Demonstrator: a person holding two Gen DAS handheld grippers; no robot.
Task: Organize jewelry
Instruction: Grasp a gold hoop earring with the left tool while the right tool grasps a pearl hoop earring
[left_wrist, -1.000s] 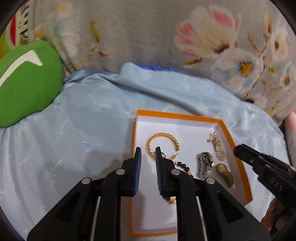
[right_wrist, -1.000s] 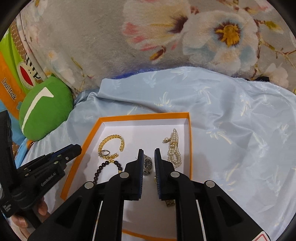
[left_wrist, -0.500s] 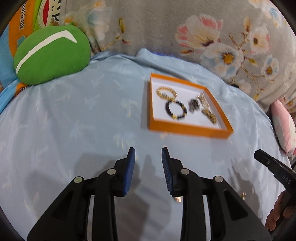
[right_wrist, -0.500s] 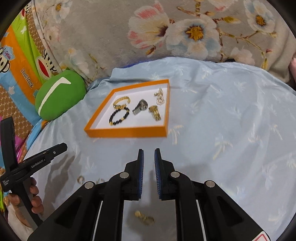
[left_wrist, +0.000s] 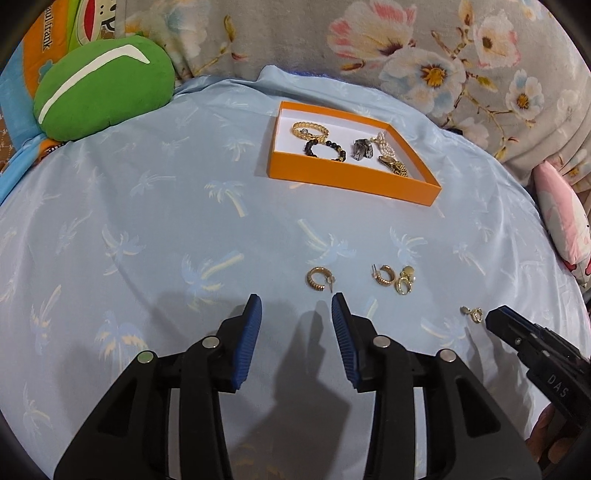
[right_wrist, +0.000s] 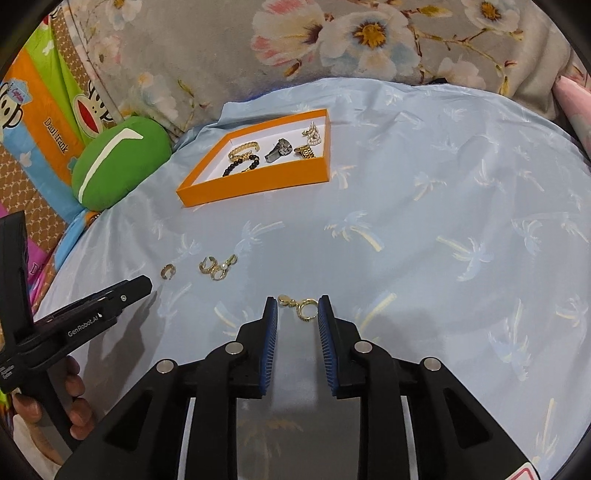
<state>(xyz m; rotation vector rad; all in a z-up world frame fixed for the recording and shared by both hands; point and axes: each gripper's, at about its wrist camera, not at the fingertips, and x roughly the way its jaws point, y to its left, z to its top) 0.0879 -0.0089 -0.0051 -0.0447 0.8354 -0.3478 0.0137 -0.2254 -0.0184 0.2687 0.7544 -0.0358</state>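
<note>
While both grippers hover over the pale blue sheet (left_wrist: 147, 206), left gripper (left_wrist: 296, 308) has jaws apart, nothing between, a gold hoop earring (left_wrist: 320, 279) just ahead; right gripper (right_wrist: 297, 310) jaws apart around a gold charm earring (right_wrist: 303, 307), not clamped; more earrings (right_wrist: 216, 267) loose on sheet; orange tray (left_wrist: 351, 177) further back holds bracelets, watches; green cushion (left_wrist: 103, 88) far left.

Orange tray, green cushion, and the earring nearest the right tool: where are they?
orange tray (right_wrist: 258, 184): right wrist view, front wall.
green cushion (right_wrist: 110, 177): right wrist view, middle.
gold earring (right_wrist: 306, 309): right wrist view, hoop.
</note>
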